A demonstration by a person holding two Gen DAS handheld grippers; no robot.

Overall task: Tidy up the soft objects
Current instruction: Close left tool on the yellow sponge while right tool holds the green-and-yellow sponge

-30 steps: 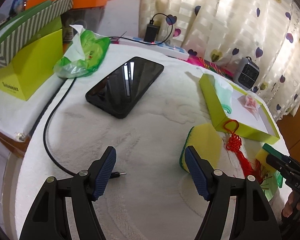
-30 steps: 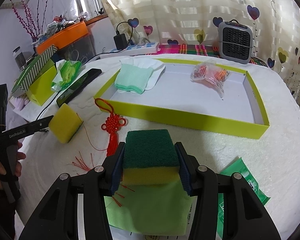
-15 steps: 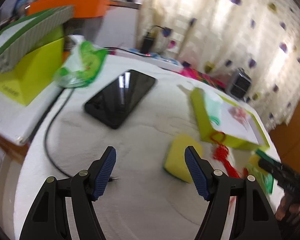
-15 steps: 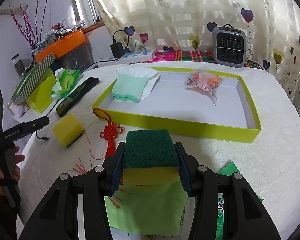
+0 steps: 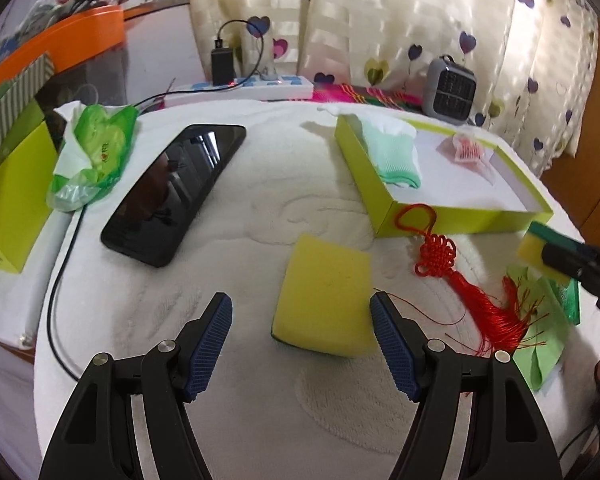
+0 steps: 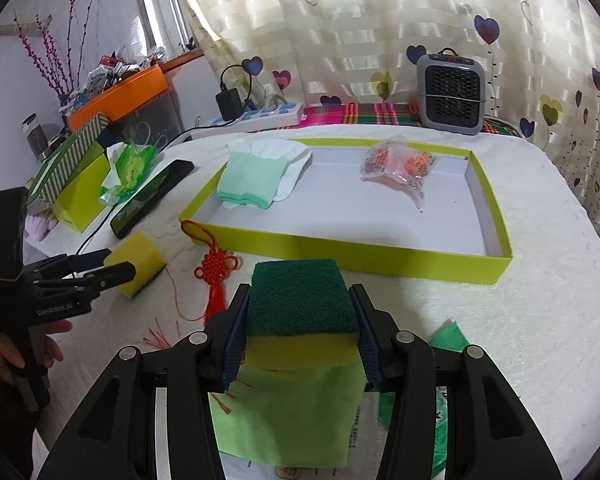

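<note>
A yellow sponge (image 5: 324, 304) with a dark underside lies on the white towel, between the fingers of my open left gripper (image 5: 300, 304) and closer to the right finger. In the right wrist view the same sponge (image 6: 138, 260) sits at my left gripper (image 6: 120, 263), which a hand holds. My right gripper (image 6: 300, 298) is shut on a green-topped yellow sponge (image 6: 304, 300), held above a green sheet (image 6: 288, 412). The lime tray (image 6: 340, 252) beyond holds a mint cloth (image 6: 252, 180) and a plastic packet (image 6: 400, 166).
A red knot tassel (image 5: 436, 252) lies between the yellow sponge and the tray. A black phone (image 5: 176, 192), a cable, a green tissue pack (image 5: 96, 156) and a lime box (image 5: 12, 200) are at the left. A small heater (image 6: 450, 92) and a power strip stand behind the tray.
My left gripper has shifted and rolled, so the yellow sponge now lies between its fingers instead of behind the right one. The right gripper keeps its sponge, nearly still.
</note>
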